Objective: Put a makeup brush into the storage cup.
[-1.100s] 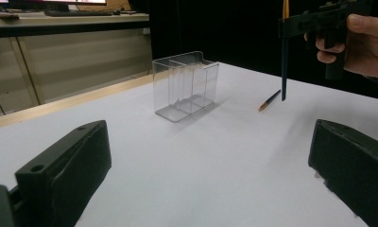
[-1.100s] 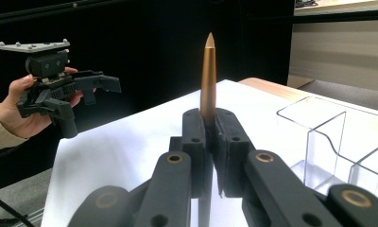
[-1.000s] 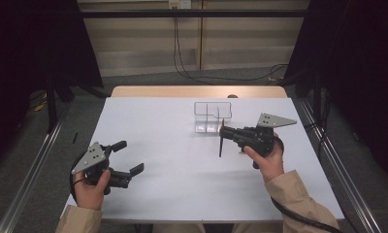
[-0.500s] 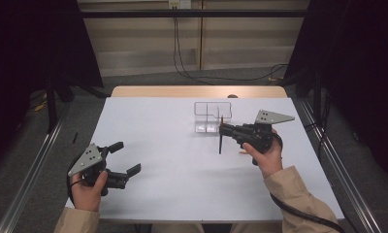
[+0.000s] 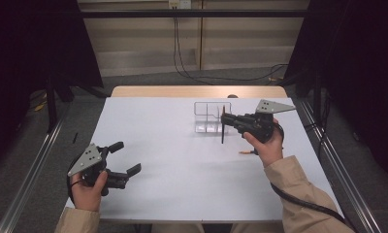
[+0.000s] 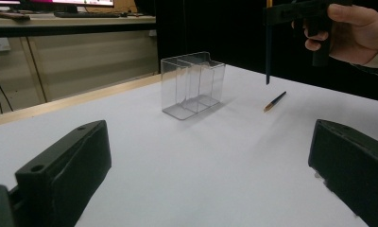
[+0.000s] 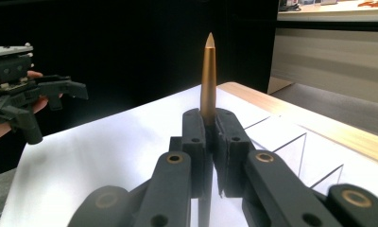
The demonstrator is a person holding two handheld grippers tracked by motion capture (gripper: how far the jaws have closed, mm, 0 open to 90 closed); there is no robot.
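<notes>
A clear divided organizer (image 5: 206, 116) (image 6: 193, 84) stands on the white table (image 5: 182, 174), right of the middle. My right gripper (image 5: 224, 119) (image 7: 210, 126) is shut on a dark pen (image 5: 223, 131) (image 6: 268, 52), which it holds upright in the air just right of the organizer. The pen's gold end (image 7: 208, 75) points up above the jaws. A second pen (image 5: 245, 152) (image 6: 275, 101) lies flat on the table near the right hand. At the near left, my left gripper (image 5: 125, 157) (image 6: 206, 179) is open with nothing in it, low over the table.
The table's wooden far edge (image 5: 197, 91) runs behind the organizer. Dark curtains and metal rails flank the table. The other hand's gripper (image 7: 59, 87) shows far off to the left in the right gripper view.
My right gripper has carried the upright pen a little farther away and higher, closer to the organizer. The left gripper has drifted slightly to the left.
</notes>
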